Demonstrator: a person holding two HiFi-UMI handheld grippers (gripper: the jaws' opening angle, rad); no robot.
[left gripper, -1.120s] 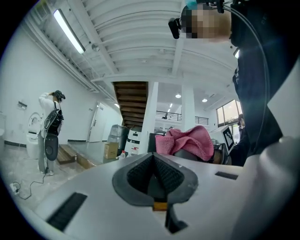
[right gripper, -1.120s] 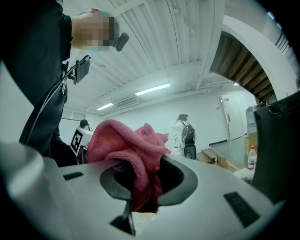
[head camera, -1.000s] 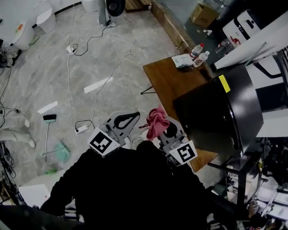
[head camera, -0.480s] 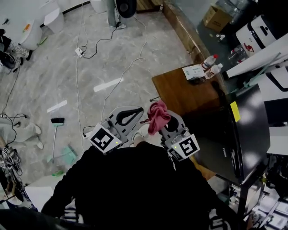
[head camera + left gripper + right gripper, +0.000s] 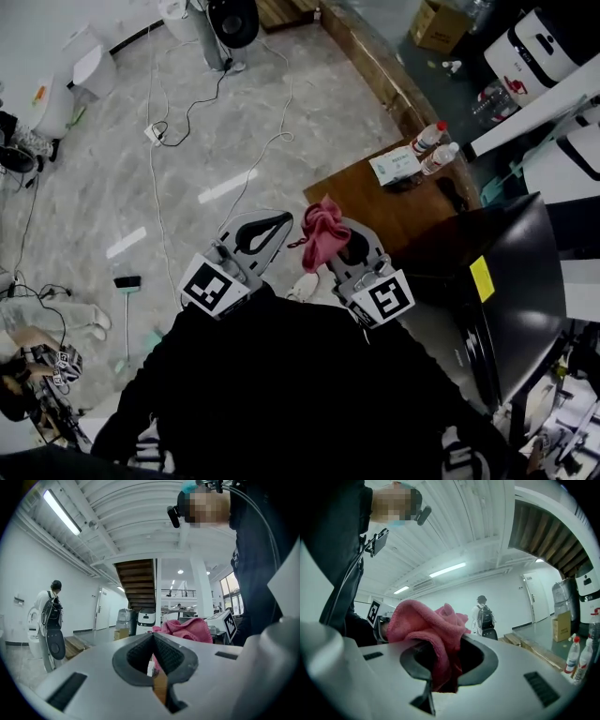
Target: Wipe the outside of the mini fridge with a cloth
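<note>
In the head view, holds both tools close in front of a dark-clad torso, above a grey marble floor. Carries the left gripper with jaws together and nothing in them. Grips a pink cloth in the right gripper, bunched up over the jaws. Stands near the black mini fridge (yellow sticker on its upper face) at lower right, cloth well clear of it, with a brown wooden table between, bearing two bottles.

In the left gripper view, shows dark pads pressed together, empty, the pink cloth just beyond. Catches a person with a backpack far left.

In the right gripper view, clamps firmly on the cloth, folds spilling over the top and hanging down between the jaws. Picks up the two bottles at the right edge.
</note>
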